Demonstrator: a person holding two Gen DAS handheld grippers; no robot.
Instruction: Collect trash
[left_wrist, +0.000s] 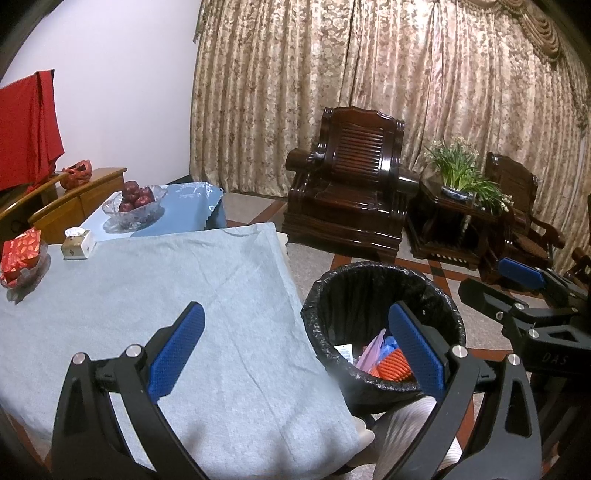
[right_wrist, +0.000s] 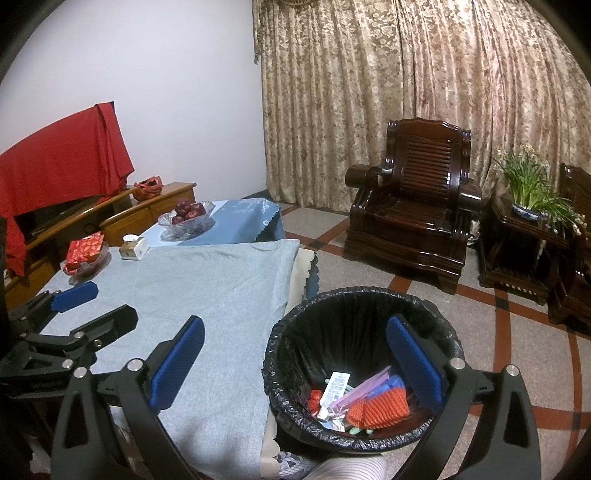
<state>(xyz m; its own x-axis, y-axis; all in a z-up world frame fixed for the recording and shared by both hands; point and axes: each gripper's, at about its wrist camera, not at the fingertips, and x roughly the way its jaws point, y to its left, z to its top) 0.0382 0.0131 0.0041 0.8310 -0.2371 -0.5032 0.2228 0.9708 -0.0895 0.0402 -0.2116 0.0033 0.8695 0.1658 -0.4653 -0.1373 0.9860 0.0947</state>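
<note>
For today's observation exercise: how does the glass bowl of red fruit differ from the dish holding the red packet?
The glass bowl sits on the farther, blue-clothed table and holds round dark-red fruit. The dish sits nearer, on the grey cloth, holding a flat red patterned packet. The bowl looks larger. Both look like clear glass.

Left tongs (left_wrist: 295, 354) and right tongs (right_wrist: 295, 363) look alike: matte black plastic frames, curved arms with triangular cutouts, round silver screws at the pivots, flat finger pads (left_wrist: 176, 353) in textured blue rubber. Embossed "DAS" lettering on the right tongs' black body, seen from left wrist. Striped white-grey fabric, apparently the person's clothing (right_wrist: 343, 469), at bottom edge.
</note>
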